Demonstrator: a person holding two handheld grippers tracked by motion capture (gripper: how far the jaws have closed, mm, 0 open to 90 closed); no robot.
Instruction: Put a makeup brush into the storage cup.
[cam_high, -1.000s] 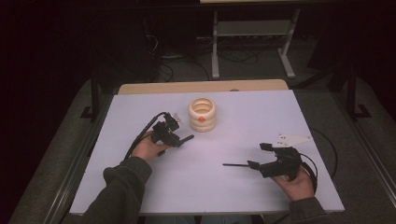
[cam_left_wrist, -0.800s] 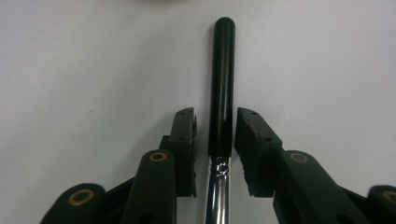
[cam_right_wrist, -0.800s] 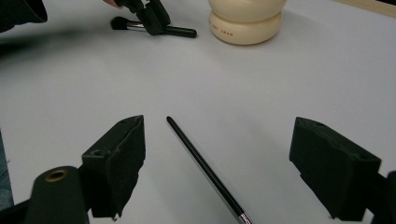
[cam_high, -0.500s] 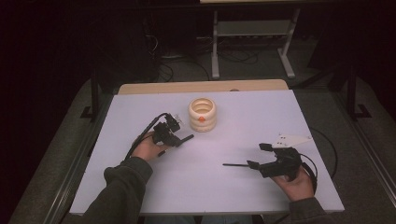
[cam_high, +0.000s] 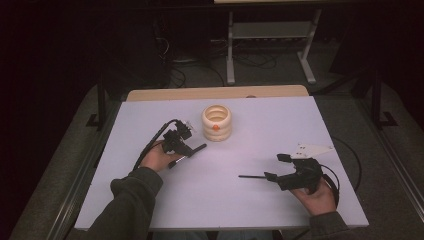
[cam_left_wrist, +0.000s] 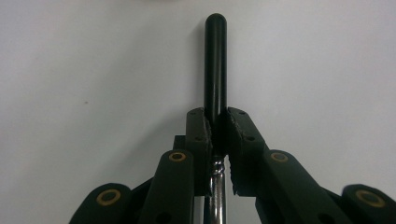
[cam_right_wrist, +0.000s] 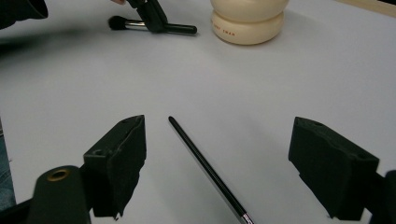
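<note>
My left gripper (cam_left_wrist: 216, 116) is shut on a makeup brush (cam_left_wrist: 215, 56) with a black handle and a silver ferrule; its jaws have just been closing on the handle. In the high view the left gripper (cam_high: 186, 151) holds that brush (cam_high: 199, 148) low over the table, left of a cream ringed holder (cam_high: 216, 122) with an orange dot. The right gripper (cam_right_wrist: 217, 128) stands open. A thin black brush handle (cam_right_wrist: 201, 163) lies on the table between its jaws, apart from both pads. In the high view the right gripper (cam_high: 276, 167) rests at the front right, with the thin handle (cam_high: 250, 176) pointing left.
The white table top (cam_high: 260, 125) has a wooden strip (cam_high: 215, 93) along its far edge. A metal rack (cam_high: 270, 30) and cables stand on the dark floor beyond. The cream holder (cam_right_wrist: 247, 21) and the left gripper (cam_right_wrist: 154, 18) lie far ahead in the right gripper view.
</note>
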